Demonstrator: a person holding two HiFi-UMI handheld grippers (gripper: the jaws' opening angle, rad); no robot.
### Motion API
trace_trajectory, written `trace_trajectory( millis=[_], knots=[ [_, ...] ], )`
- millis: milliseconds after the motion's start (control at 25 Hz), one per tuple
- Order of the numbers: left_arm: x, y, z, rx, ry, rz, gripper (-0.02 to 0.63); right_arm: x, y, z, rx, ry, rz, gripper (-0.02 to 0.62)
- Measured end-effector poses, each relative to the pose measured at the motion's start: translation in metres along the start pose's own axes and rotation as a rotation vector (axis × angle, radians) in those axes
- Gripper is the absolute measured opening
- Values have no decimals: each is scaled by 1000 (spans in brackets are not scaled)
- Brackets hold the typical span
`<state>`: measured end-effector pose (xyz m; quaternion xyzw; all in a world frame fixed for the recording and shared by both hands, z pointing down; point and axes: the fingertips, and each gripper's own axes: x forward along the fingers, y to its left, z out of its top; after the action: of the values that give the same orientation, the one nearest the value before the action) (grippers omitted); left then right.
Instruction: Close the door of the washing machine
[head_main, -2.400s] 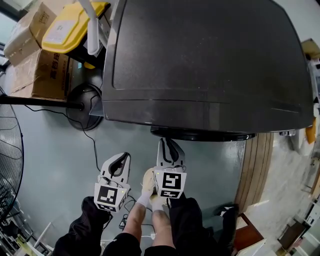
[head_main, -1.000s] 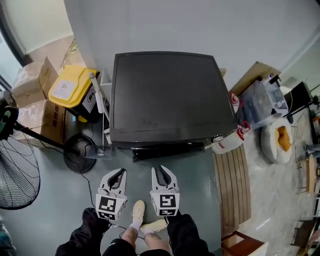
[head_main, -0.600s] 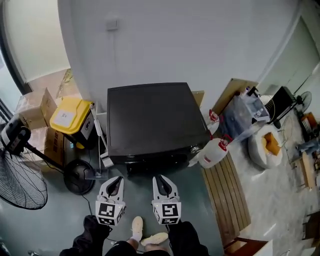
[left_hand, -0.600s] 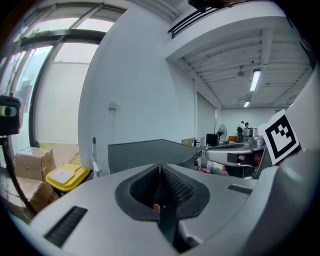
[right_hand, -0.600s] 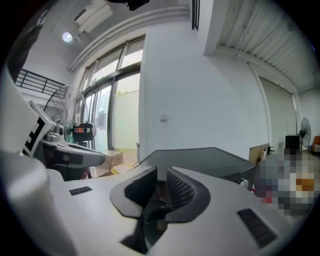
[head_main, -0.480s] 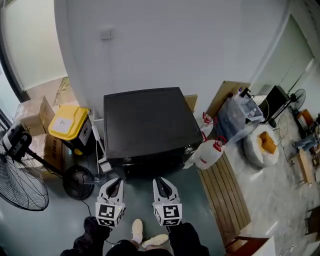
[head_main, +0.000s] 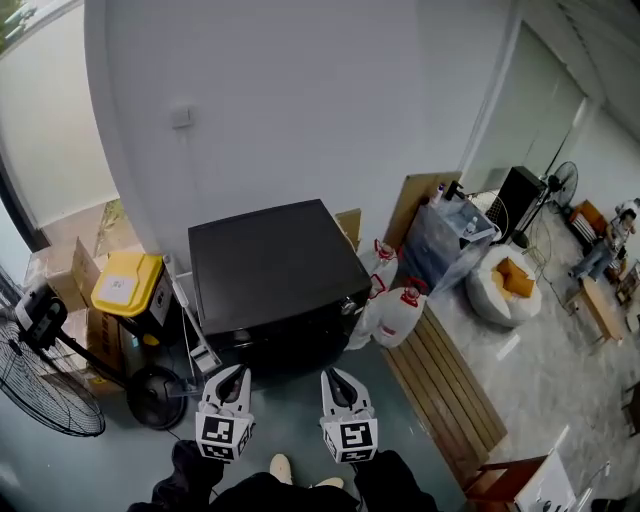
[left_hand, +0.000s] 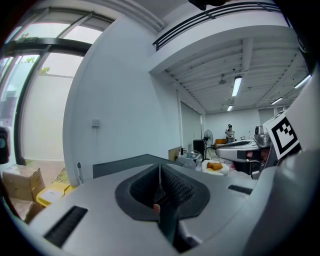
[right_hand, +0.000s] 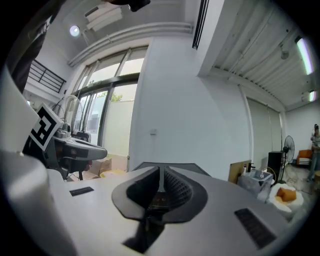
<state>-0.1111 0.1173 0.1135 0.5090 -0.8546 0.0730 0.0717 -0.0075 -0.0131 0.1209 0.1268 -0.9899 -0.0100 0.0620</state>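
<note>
The dark grey washing machine (head_main: 270, 265) stands against the white wall, and I look down on its flat top. Its front face (head_main: 290, 345) is in shadow, so I cannot make out the door. Both grippers are held side by side in front of it, apart from it and pointing roughly level at it. My left gripper (head_main: 235, 373) is shut with nothing in it. My right gripper (head_main: 336, 376) has just been closing and its jaws now meet on nothing. Past each gripper's jaws the machine's top shows, in the left gripper view (left_hand: 125, 162) and in the right gripper view (right_hand: 197, 168).
Left of the machine are a yellow bin (head_main: 125, 285), cardboard boxes (head_main: 60, 275) and a standing fan (head_main: 45, 380). To its right stand white jugs with red caps (head_main: 395, 312), a slatted wooden platform (head_main: 450, 390) and a clear plastic box (head_main: 450, 232). A person (head_main: 610, 235) sits far right.
Both grippers have risen and drawn back from the machine, which now looks smaller and farther off. More of the room and wall shows. The right jaws have narrowed.
</note>
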Motion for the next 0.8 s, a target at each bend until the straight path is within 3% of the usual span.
trace_trajectory(
  millis=[320, 800],
  knots=[
    [-8, -14, 17, 29, -23, -29, 32, -18, -13, 11, -28, -12, -52, 17],
    [-4, -25, 15, 30, -16, -52, 32, -21, -9, 8, -20, -4, -27, 15]
  ],
)
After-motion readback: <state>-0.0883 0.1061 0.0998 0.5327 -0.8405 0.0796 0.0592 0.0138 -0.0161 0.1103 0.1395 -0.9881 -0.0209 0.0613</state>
